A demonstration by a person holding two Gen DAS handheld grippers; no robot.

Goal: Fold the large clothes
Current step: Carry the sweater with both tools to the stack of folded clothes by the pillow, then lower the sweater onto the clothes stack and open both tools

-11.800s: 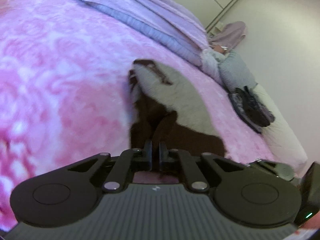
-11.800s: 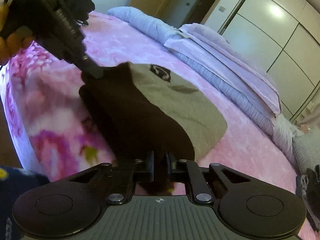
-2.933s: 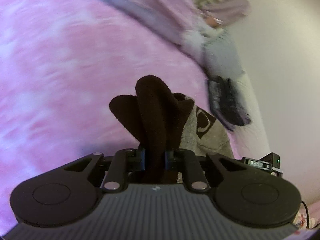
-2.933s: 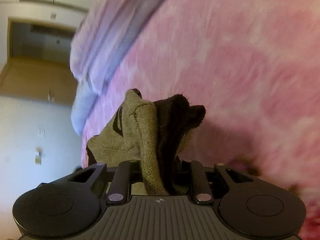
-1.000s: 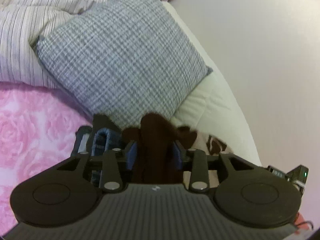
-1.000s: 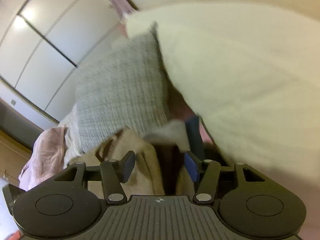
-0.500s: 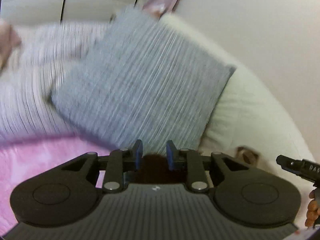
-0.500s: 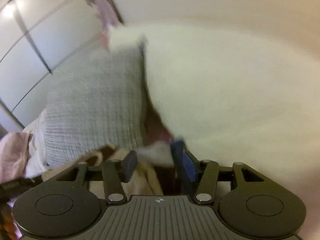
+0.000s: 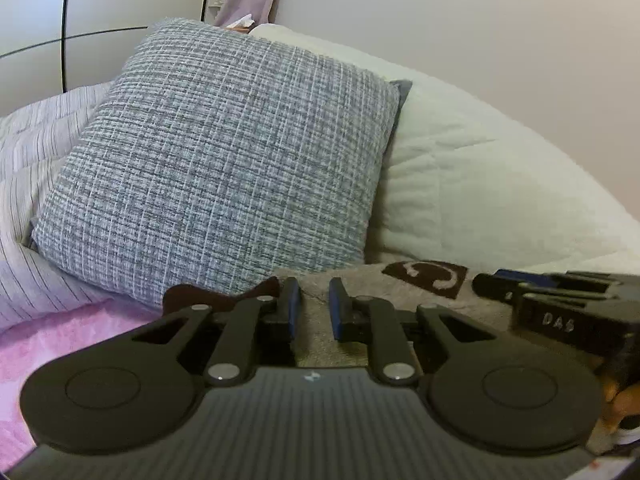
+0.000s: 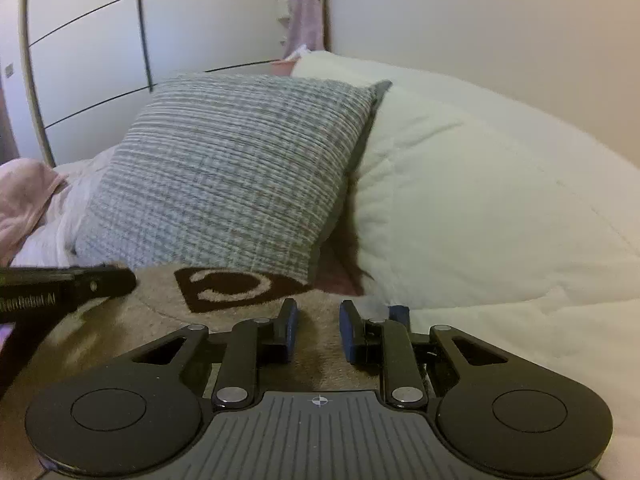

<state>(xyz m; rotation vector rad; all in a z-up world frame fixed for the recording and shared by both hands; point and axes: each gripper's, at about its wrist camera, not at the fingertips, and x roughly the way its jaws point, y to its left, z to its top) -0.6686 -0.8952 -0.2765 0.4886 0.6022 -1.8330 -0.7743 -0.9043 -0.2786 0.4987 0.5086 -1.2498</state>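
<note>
While its jaws stand a little apart with nothing pinched between them, having just been narrowing, the left gripper (image 9: 313, 306) hovers low over the folded garment (image 9: 360, 280), released from it; the grey-beige knit shows through the gap and the pads do not press on it. The right gripper (image 10: 317, 330) is likewise released, its jaws having just drawn closer, set a short way apart above the same cloth with the fabric lying flat beneath.

The folded garment lies on the bed at its head end, its brown patch with a pale curled logo (image 10: 230, 284) facing up, and a dark brown edge (image 9: 224, 298) peeks out at its left side in the left wrist view. Its far edge sits just before a grey woven cushion (image 9: 224, 160), which leans on a white quilted pillow (image 9: 480, 192). A pink bedcover (image 9: 60, 340) lies to the left, striped bedding (image 9: 36, 140) behind it. White wardrobe doors (image 10: 120, 40) stand beyond.
</note>
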